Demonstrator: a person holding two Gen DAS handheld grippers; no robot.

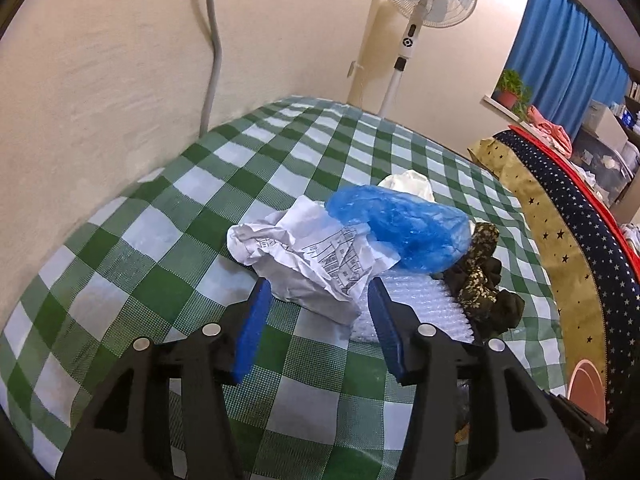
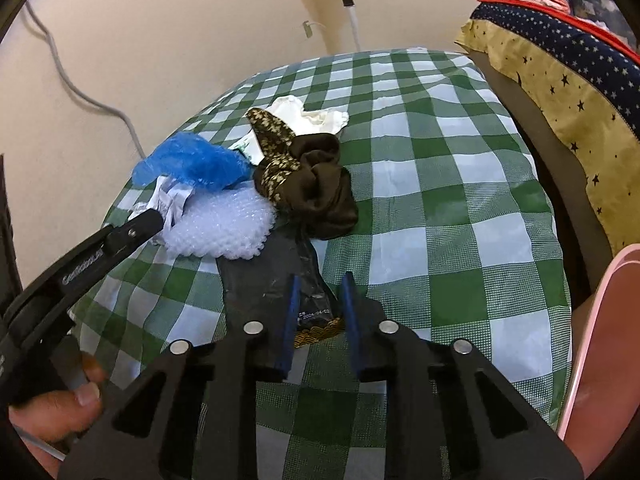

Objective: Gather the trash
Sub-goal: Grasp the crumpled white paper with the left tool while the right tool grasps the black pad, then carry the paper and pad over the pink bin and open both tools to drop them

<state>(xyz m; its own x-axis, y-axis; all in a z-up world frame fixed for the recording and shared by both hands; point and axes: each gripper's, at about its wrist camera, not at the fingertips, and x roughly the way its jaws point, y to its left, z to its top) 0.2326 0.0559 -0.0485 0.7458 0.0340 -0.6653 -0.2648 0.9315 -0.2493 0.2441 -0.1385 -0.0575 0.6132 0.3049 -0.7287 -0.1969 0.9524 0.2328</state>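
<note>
**Trash pile on the checked table: both grippers at the near edge**

1. Work surface. A table covered with a green-and-white checked cloth [image 1: 160, 208] stands against a cream wall. A grey cable [image 1: 214, 40] runs down that wall at the left.

2. Left gripper [image 1: 316, 292]. Seen from the left wrist camera, its blue-padded jaws stand apart. A crumpled white paper sheet with black printed line drawings [image 1: 304, 256] lies between the tips. The pads flank the paper without pressing on it. In the right wrist view the same gripper enters from the left edge, with its black finger [image 2: 136, 232] at the paper, and a hand [image 2: 60, 412] grips its handle.

3. Pile, continuing to the right. A crumpled translucent blue plastic bag [image 1: 400, 228] rests against the far side of the paper. A sheet of clear bubble wrap [image 2: 220, 232] lies beneath and in front of the bag. A cream-white cloth [image 2: 312, 116] lies at the far end of the pile. A bundle of dark brown fabric with a gold floral-print band [image 2: 308, 184] lies just to the right of the bubble wrap, touching it.

4. Right gripper [image 2: 320, 280]. Its jaws are drawn close together around the near end of a flat black plastic wrapper with a gold-patterned edge [image 2: 272, 276]. The wrapper lies on the cloth and reaches back toward the bubble wrap. Whether the pads actually pinch it cannot be determined.

5. Right margin. A star-patterned yellow and navy cloth [image 2: 560, 80] drapes beside the table. A pink rounded rim [image 2: 592, 320] shows at the right edge.
</note>
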